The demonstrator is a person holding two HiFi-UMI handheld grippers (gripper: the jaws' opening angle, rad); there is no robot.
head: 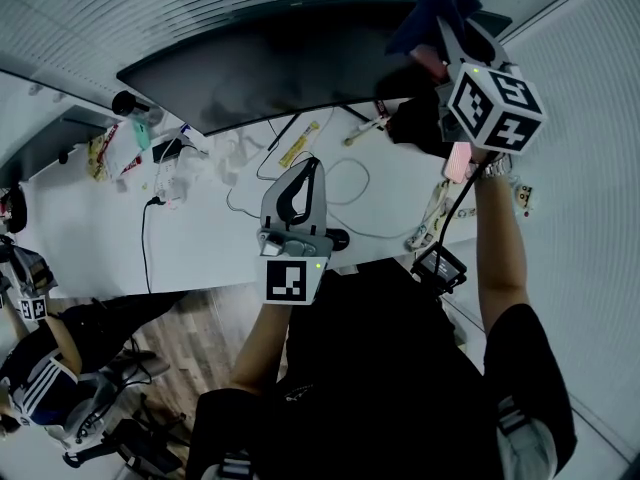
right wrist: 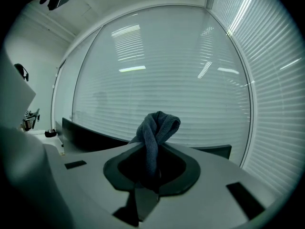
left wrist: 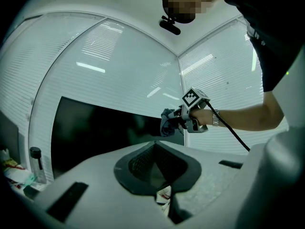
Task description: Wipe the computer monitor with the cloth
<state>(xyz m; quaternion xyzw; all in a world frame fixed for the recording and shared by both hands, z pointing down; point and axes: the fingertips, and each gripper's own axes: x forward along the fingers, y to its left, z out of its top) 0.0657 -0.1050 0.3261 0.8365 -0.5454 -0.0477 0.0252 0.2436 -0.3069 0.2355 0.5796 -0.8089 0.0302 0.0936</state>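
The wide dark monitor [head: 280, 68] stands at the back of the white desk [head: 100, 228]. My right gripper [head: 440, 43] is raised at the monitor's upper right corner, shut on a dark blue cloth [head: 440, 13]. In the right gripper view the cloth [right wrist: 155, 132] sticks up twisted from the jaws of that gripper [right wrist: 152, 161], above the monitor's top edge [right wrist: 90, 140]. Whether the cloth touches the screen is unclear. The left gripper view shows the cloth [left wrist: 167, 123] by the screen's [left wrist: 95, 132] right end. My left gripper [head: 312, 163] hovers over the desk, jaws together and empty.
Cables [head: 350, 183], snack packets [head: 298, 143] and small bottles [head: 130, 103] lie scattered on the desk under the monitor. A black device [head: 440, 266] hangs by the desk's right edge. White blinds [right wrist: 167, 80] close off the back and right. Another person [head: 40, 368] sits at lower left.
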